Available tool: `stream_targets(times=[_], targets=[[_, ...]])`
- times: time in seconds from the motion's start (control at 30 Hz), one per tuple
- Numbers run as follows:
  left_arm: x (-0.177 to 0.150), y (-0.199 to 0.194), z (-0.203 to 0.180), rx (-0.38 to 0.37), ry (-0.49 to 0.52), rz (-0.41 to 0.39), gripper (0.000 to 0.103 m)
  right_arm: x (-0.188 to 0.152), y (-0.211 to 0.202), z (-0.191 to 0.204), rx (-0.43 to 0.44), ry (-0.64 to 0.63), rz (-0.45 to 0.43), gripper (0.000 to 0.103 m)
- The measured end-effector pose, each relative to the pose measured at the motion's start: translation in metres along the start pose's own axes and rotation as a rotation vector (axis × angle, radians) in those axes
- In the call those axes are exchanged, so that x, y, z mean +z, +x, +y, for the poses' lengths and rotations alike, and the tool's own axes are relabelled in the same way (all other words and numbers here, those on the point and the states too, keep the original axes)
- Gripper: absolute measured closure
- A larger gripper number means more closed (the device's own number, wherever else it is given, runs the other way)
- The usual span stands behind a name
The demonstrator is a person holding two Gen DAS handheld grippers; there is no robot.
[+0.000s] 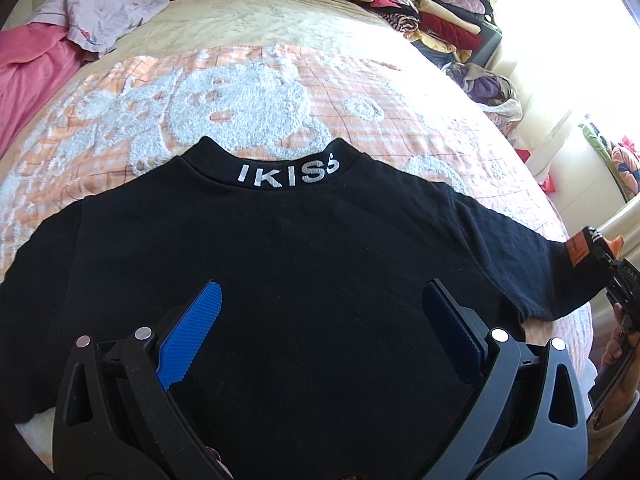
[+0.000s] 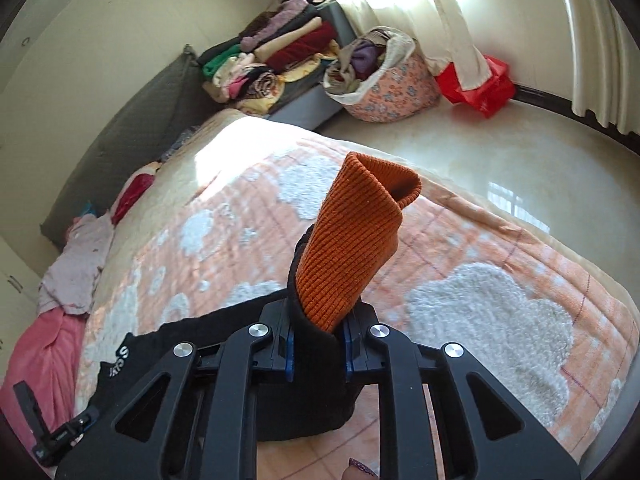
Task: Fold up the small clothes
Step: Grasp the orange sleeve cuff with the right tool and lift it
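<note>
Black top [image 1: 304, 272] is lying spread on the bed [image 1: 280, 92].
Right tongs [image 2: 319, 344] are clenching its orange cuff [image 2: 356, 236] tilted up; left tongs [image 1: 320, 320] are hovering released above the top.

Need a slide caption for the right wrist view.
Right gripper shut on the orange cuff of a black top's sleeve, lifting it above the peach patterned blanket.

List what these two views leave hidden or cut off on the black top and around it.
- Black top, left wrist view: its hem is covered by the open left gripper; its left sleeve is cut off by the frame edge.
- Right sleeve, right wrist view: the right gripper, shut on the orange cuff, hides the pinched part.
- Collar lettering: the last character is unreadable.
- Folded clothes pile: single garments are too small to tell.
</note>
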State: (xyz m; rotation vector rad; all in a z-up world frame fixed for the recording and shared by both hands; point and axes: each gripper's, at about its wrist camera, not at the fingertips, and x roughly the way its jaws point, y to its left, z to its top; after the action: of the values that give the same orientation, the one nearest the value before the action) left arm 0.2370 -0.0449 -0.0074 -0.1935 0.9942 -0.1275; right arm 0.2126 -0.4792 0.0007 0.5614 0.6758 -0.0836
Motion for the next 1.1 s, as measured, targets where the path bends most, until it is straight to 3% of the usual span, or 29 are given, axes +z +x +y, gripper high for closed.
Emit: stream_targets(times=[0.37,0.57,1.1], targets=[[0.000,-0.037,0.005,-0.048,0.011,-0.053,0.008,-0.012,-0.036,0.106,0.195,-0.123,0.016,0.088],[-0.001,-0.051,0.015,-0.023,0.009,-0.077,0.008,-0.023,-0.045,0.155,0.259,-0.184,0.037,0.088],[-0.015,-0.060,0.069,-0.042,-0.099,-0.058,0.008,-0.084,-0.024,0.262,0.383,-0.308,0.153,0.088]])
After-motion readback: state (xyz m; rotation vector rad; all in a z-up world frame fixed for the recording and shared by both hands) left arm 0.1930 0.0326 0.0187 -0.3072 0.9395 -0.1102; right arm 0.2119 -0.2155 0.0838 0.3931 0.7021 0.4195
